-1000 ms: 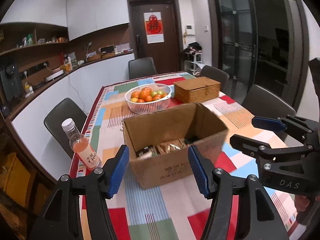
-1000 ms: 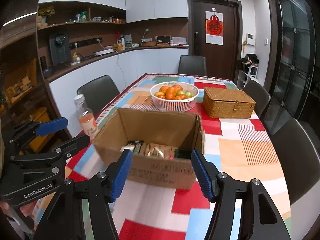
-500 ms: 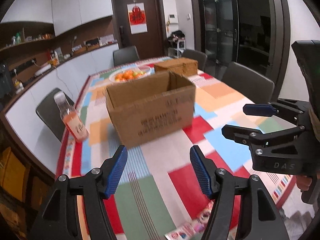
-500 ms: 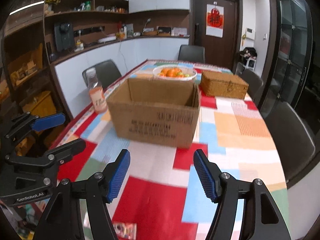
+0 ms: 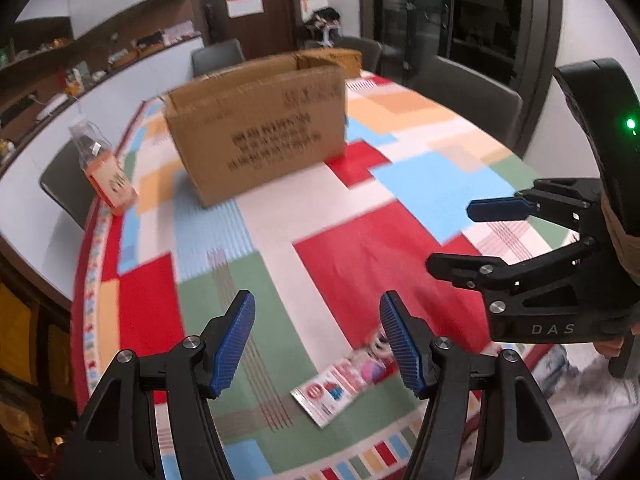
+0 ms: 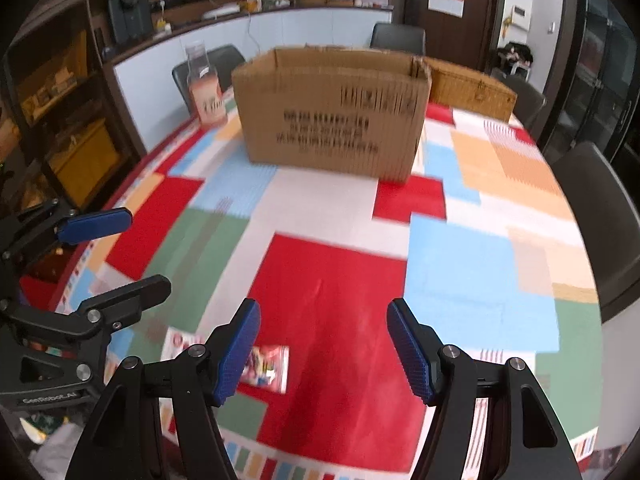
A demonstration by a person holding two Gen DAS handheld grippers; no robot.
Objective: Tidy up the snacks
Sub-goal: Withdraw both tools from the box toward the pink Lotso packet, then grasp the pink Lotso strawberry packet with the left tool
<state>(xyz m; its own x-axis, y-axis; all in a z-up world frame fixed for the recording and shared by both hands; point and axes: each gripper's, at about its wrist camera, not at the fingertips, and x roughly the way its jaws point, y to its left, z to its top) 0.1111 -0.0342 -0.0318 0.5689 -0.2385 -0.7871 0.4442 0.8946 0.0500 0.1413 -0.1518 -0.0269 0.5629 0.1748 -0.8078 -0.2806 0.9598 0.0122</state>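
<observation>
both tools [image 5: 316,344] [image 6: 324,350] gaping over snack pkt [image 5: 344,384] nr table edge.

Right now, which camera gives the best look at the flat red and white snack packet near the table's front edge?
The left wrist view: the flat red and white snack packet lies mostly uncovered between the open left gripper fingers. In the right wrist view the packet is partly hidden behind the open right gripper's left finger and blurrier.

Blurred box print [image 6: 332,128], unseen contents.
</observation>
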